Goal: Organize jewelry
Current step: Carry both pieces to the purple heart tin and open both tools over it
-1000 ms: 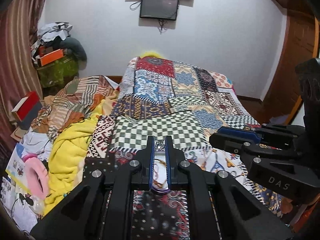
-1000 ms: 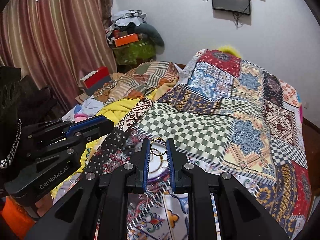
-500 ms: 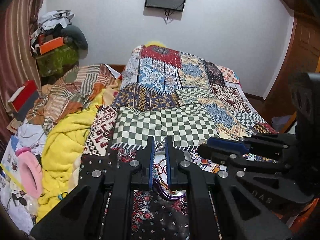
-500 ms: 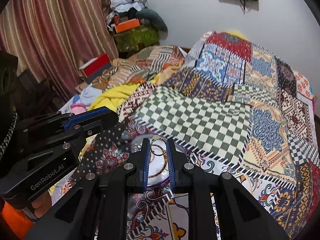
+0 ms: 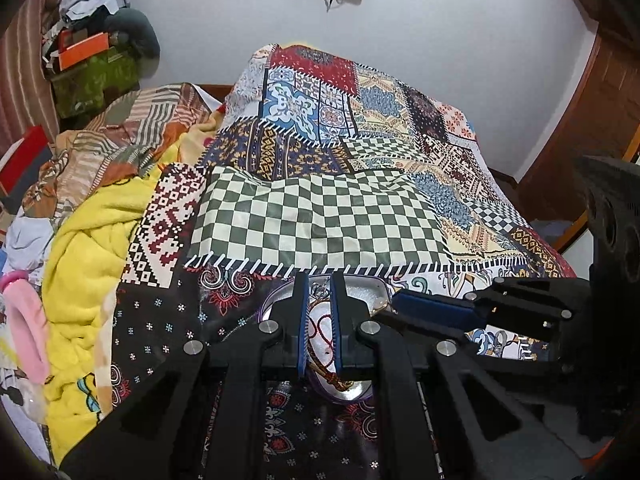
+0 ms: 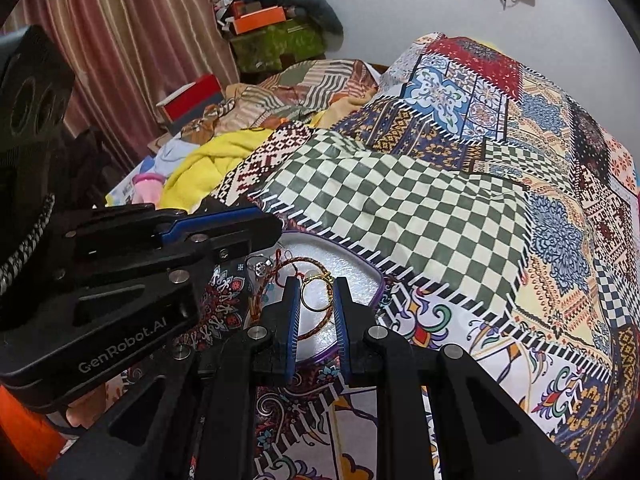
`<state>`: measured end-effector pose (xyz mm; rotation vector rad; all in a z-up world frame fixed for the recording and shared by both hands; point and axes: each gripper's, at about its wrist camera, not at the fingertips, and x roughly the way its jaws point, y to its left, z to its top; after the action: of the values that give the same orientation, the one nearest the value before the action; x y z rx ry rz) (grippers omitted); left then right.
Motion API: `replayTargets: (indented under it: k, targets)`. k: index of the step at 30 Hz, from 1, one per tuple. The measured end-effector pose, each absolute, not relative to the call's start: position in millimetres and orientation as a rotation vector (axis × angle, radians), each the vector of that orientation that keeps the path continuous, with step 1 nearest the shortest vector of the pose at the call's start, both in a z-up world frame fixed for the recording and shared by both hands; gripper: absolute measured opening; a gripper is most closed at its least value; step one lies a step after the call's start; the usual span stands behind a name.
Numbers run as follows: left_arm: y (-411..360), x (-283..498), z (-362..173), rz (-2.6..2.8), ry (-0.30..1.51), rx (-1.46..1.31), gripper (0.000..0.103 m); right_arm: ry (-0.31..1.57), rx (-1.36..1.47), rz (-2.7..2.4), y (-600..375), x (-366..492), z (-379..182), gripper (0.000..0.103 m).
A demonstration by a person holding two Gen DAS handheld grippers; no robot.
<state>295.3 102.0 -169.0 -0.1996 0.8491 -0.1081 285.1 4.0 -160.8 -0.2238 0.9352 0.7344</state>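
Patchwork bedspread (image 6: 420,208) covers bed. Purple-rimmed tray (image 6: 360,266) lies on it near edge. Left tongs (image 5: 319,292) pinching small silver pendant (image 5: 319,289) over tray; right tongs (image 6: 316,294) pinching gold hoop earring (image 6: 315,295) above red thread bracelet (image 6: 308,268).

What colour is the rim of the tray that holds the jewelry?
Purple; the tray rim shows best in the right wrist view.
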Motion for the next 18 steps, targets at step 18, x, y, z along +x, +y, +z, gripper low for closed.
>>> replayTargets:
  k: [18]
  targets:
    - [111.1,296.3,-171.0,-0.101,0.869,-0.224,0.009,0.969,-0.250,0.730,12.0,291.3,-177.1,0.015]
